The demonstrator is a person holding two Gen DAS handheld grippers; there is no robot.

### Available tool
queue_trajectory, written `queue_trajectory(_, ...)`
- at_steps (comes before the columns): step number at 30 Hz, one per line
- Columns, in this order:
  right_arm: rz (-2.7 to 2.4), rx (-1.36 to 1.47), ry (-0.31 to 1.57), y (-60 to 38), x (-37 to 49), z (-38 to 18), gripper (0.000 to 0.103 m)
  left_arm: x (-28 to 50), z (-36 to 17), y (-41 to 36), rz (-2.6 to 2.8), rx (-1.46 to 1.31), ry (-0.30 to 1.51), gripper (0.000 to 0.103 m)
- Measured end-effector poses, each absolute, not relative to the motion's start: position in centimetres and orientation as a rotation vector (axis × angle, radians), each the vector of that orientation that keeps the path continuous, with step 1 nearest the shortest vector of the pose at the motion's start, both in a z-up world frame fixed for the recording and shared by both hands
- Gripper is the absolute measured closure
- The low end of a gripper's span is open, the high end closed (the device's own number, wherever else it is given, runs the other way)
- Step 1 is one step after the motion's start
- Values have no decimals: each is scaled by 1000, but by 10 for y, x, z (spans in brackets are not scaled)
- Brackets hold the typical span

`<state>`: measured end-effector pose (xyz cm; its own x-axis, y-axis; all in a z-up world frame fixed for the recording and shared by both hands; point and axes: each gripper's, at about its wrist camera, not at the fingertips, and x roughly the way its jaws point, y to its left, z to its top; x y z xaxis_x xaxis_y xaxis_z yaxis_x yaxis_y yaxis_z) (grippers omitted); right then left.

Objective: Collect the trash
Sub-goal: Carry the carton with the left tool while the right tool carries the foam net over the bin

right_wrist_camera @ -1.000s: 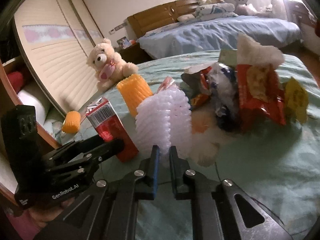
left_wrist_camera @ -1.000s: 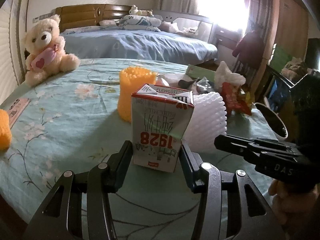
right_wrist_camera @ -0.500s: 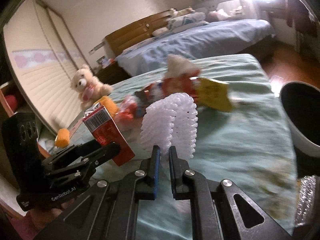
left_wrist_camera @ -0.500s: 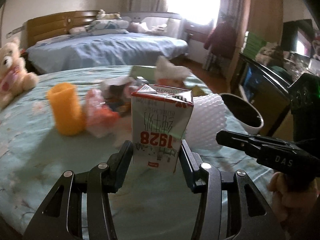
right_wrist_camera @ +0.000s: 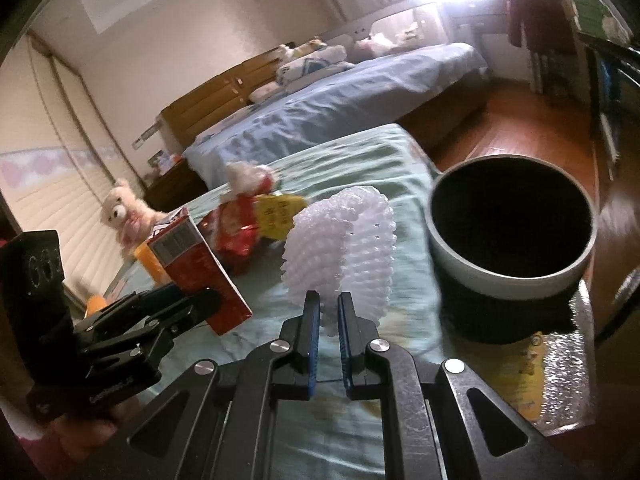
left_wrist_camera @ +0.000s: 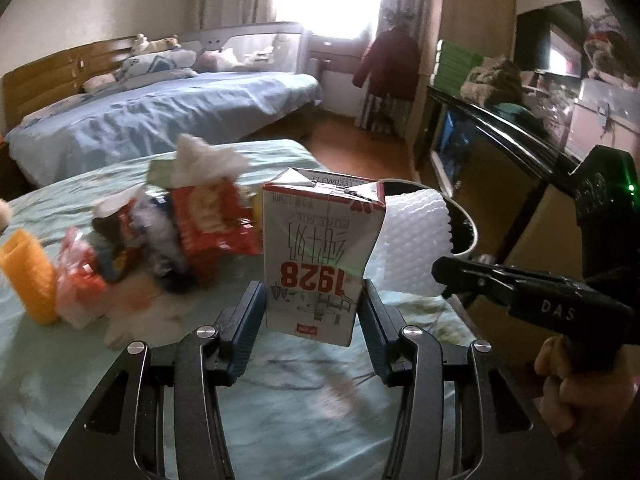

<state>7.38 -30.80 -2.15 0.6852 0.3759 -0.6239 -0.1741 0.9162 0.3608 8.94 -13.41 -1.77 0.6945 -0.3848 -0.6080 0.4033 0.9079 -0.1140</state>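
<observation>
My left gripper [left_wrist_camera: 314, 308] is shut on a red and white milk carton [left_wrist_camera: 320, 252] marked 1928, held upside down above the table; the carton also shows in the right wrist view [right_wrist_camera: 200, 268]. My right gripper [right_wrist_camera: 329, 312] is shut on a white foam fruit net [right_wrist_camera: 344, 240], also seen in the left wrist view [left_wrist_camera: 416, 240] behind the carton. A grey waste bin [right_wrist_camera: 508, 268] with a dark inside stands just right of the net, at the table's edge. A pile of wrappers [left_wrist_camera: 192, 228] lies on the table to the left.
An orange foam net [left_wrist_camera: 28, 276] stands at the left on the green floral tablecloth [left_wrist_camera: 288, 392]. A teddy bear [right_wrist_camera: 124, 212] sits at the far table edge. A blue bed [left_wrist_camera: 160, 112] lies behind. A dark cabinet [left_wrist_camera: 500, 176] stands to the right.
Both grippers have swung right with their loads. The bin has come close beside the foam net, and the wrapper pile and orange net have slid to the left of the view.
</observation>
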Motion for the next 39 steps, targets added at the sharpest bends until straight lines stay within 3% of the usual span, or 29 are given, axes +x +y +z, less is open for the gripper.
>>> queue_trajectory(39, 56, 345, 747, -422, 115, -27, 94, 159, -24, -253, -594, 128, 721, 56)
